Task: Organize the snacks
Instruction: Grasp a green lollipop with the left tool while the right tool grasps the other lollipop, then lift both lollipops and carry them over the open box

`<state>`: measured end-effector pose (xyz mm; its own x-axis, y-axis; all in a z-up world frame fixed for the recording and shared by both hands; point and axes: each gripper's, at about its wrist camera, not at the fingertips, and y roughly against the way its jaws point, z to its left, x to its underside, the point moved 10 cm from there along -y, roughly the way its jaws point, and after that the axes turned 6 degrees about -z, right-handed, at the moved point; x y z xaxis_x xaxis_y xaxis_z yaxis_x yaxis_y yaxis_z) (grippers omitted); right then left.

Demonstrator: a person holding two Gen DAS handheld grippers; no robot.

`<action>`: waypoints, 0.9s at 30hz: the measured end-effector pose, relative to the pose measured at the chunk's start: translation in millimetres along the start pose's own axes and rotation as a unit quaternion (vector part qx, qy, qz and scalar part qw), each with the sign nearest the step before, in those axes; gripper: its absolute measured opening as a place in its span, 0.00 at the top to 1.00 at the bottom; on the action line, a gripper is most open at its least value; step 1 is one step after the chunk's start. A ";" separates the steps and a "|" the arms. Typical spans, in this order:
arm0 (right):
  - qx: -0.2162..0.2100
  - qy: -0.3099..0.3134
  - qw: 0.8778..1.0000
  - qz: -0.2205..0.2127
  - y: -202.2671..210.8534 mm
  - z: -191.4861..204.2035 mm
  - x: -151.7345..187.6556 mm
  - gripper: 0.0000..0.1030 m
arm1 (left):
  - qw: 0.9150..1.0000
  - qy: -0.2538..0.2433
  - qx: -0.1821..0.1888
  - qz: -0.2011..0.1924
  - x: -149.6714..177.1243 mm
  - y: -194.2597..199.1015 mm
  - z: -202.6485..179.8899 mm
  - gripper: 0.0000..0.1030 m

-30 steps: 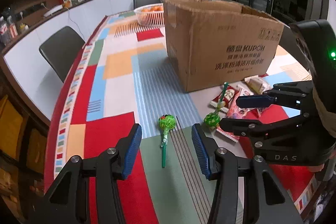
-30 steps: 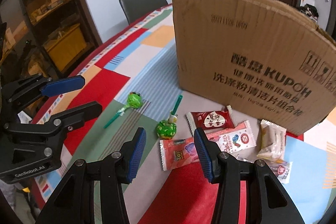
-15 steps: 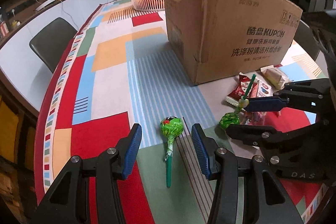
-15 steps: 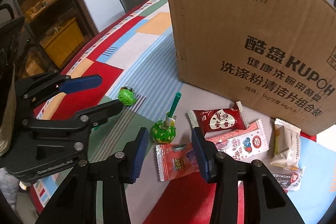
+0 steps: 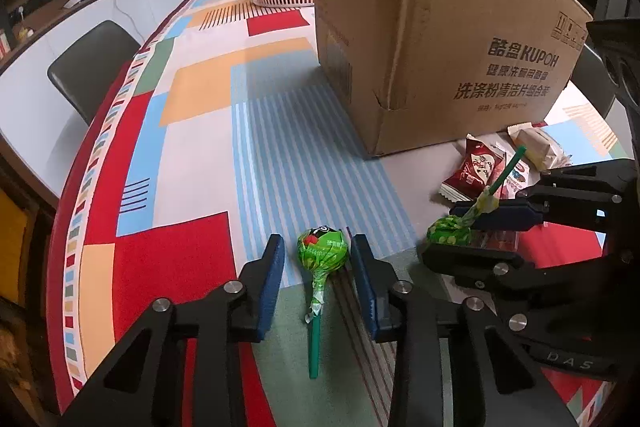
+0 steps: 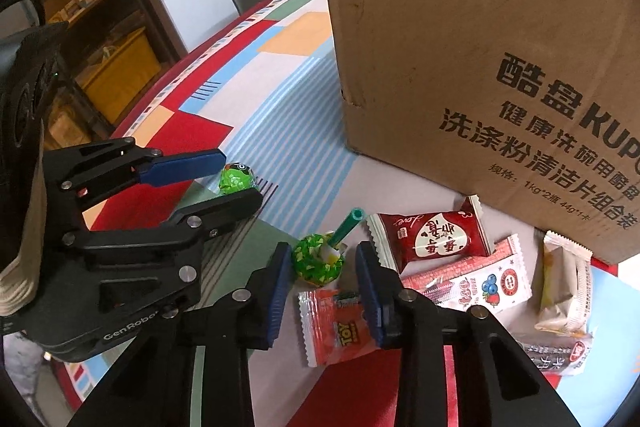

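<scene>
- Two green lollipops on the patterned desk (image 5: 200,147): one (image 5: 322,251) between the closing left claw (image 5: 318,263), not yet pinched.
- Other lollipop (image 6: 318,259) between the closing right claw (image 6: 322,267).
- Five snack packets (image 6: 436,235) beside one cardboard box (image 6: 480,47).

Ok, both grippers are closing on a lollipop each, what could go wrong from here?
The left gripper is closing on the left lollipop's round head, which could squirt out. The right lollipop leans stick-up between the right gripper's closing pads and may tip. Its pad may also snag the orange packet underneath.
</scene>
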<state>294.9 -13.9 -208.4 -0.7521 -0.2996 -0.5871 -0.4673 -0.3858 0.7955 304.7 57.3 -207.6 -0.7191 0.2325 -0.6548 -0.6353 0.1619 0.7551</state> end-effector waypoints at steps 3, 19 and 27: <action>0.001 0.000 1.000 -0.001 -1.0 0.9 0.3 0.72 | 1.000 0.009 0.006 0.000 2.0 -0.6 -0.9 0.75; -0.004 -0.021 0.999 -0.031 26.8 -8.7 -1.5 0.72 | 0.998 0.051 -0.002 -0.036 -6.3 35.9 -4.8 0.75; 0.005 -0.015 0.996 -0.082 69.7 -11.4 -14.4 0.73 | 0.995 0.054 -0.006 -0.081 -28.4 74.5 -17.2 0.75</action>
<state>278.5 -46.4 -146.2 -0.6782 -0.2067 -0.7052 -0.5897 -0.4195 0.6901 272.9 46.3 -133.3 -0.6327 0.0997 -0.7680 -0.7481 0.1776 0.6394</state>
